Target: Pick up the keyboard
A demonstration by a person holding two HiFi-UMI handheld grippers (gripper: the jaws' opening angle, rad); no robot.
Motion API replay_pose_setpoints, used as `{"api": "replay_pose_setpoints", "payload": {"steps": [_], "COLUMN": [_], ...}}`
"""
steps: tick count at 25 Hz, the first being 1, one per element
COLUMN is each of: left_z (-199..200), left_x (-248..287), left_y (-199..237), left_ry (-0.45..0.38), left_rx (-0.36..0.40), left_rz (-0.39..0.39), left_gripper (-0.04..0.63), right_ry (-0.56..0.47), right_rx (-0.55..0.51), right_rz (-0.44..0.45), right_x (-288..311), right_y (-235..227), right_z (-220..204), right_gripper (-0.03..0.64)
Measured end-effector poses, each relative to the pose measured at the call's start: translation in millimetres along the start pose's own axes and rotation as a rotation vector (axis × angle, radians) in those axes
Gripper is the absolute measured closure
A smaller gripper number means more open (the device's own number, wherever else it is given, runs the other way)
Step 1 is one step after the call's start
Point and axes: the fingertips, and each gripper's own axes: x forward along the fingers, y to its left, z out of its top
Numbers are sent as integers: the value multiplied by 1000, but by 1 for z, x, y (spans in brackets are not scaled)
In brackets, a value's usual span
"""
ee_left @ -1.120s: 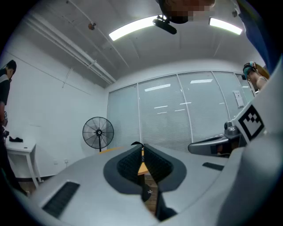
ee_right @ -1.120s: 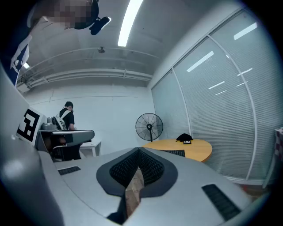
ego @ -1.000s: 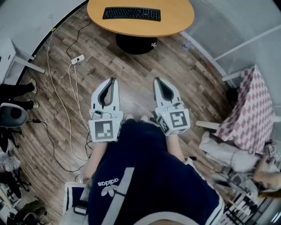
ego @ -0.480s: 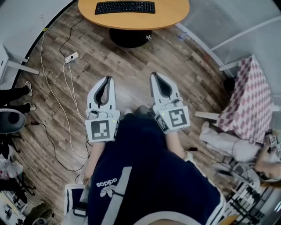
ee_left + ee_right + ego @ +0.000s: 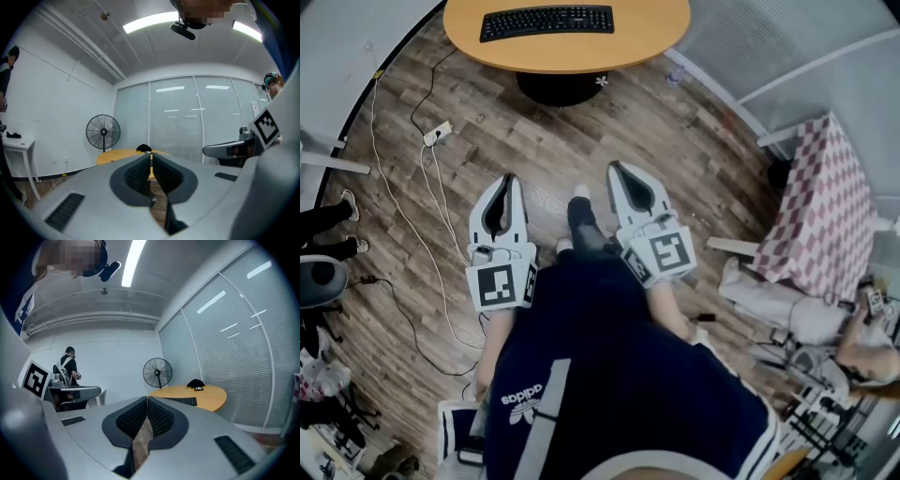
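A black keyboard (image 5: 547, 21) lies on a round orange-topped table (image 5: 647, 33) at the top of the head view, far ahead of both grippers. In the right gripper view the keyboard (image 5: 185, 401) shows as a thin dark strip on that table (image 5: 211, 398). My left gripper (image 5: 508, 178) and right gripper (image 5: 614, 169) are held side by side over the wooden floor, both shut with nothing in them. In the left gripper view the left gripper (image 5: 151, 156) points at the table (image 5: 110, 156); in the right gripper view the right gripper (image 5: 146, 400) tips meet.
White cables and a power strip (image 5: 437, 134) trail over the floor at left. A chair with a red-checked cloth (image 5: 827, 220) stands at right. A floor fan (image 5: 158, 372) and a dark object (image 5: 196, 384) on the table lie ahead. A person (image 5: 68, 366) stands at left.
Both grippers have shifted left and slightly down in the head view. The table and keyboard have slid left, and a shoe now shows between the grippers.
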Motion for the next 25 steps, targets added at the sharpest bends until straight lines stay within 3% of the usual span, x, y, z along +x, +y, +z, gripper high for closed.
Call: {"api": "replay_pose_setpoints", "payload": {"steps": [5,14,25], "left_z": [2,33,69], "left_x": [49,148,195], "left_y": [8,22,42], "left_ry": [-1,-42,-102], "left_rx": [7,34,50], "left_rz": [20,52,110], "left_gripper": [580,580,580], "right_ry": [32,16,7], "right_rx": [18,16,59], "right_rz": [30,90,123], "right_x": [38,123,171], "right_y": [-33,-101,-135], "right_z": [-6,23,29], "right_gripper": [611,611,611]}}
